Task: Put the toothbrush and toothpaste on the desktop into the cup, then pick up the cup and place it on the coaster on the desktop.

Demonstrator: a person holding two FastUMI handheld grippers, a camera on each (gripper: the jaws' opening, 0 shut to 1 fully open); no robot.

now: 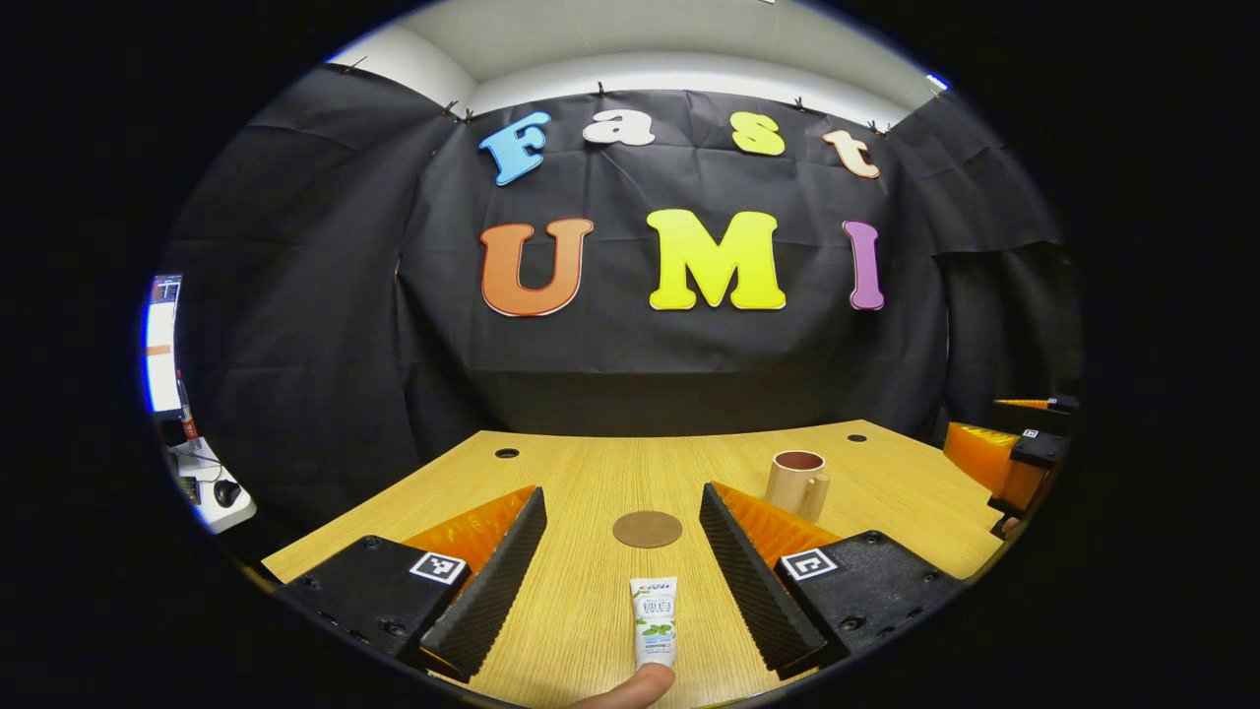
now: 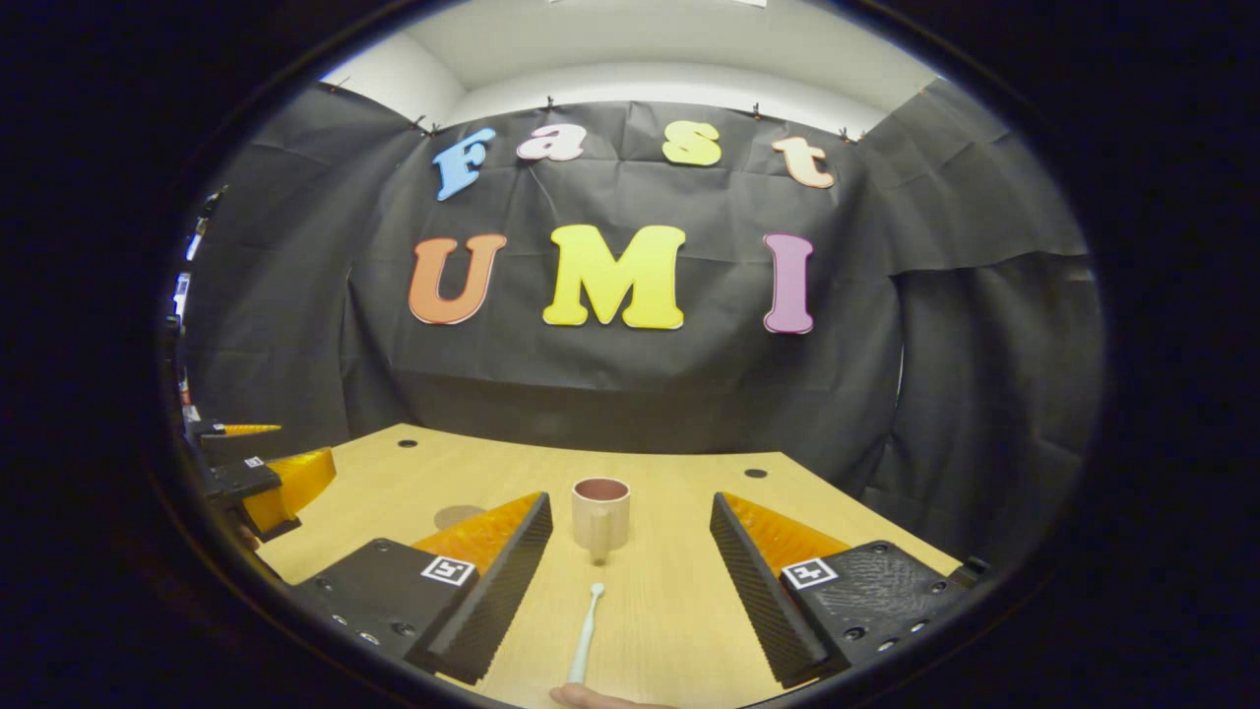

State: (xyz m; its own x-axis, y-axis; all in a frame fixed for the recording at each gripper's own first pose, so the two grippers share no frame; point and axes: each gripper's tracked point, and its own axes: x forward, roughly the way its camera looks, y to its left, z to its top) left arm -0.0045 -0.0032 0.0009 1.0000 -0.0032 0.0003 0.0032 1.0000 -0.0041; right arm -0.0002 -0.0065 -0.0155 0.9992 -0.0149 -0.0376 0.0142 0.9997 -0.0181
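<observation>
Toothpaste [image 1: 655, 618] is lying flat on the wooden desktop [image 1: 591, 591], right in the gap between the left gripper [image 1: 625, 581] fingers in the left gripper view. Its long axis runs 6 to 12 o'clock, straight away from the camera; I can't tell which end is the cap. A fingertip [image 1: 640, 682] touches its near end at 6 o'clock. Those jaws are spread wide and touch nothing.

Further out, at 12 o'clock from the tube, sits the round brown coaster [image 1: 647, 529], flat and bare. The cup [image 1: 797, 483] stands upright at about 1 o'clock, well apart from the coaster, beige with a dark reddish inside, handle turned toward the camera. At 3 o'clock the other gripper [image 1: 1014, 458] pokes in at the edge of the table.

In the right gripper view the toothbrush [image 2: 586, 633] also lies flat, long axis 6 to 12 o'clock, pointing at the cup, which stands near its far tip, handle toward the camera. A bit of a finger [image 2: 591, 697] sits at the brush's near end. The right gripper [image 2: 625, 586] has its jaws wide apart too, brush between them but untouched.

Surface is a light wood-grain table with a few small dark holes near the far edge. Black cloth wall [image 2: 630, 374] behind, white ceiling above, and a lit screen [image 1: 162, 340] off at 9 o'clock in the left gripper view.
</observation>
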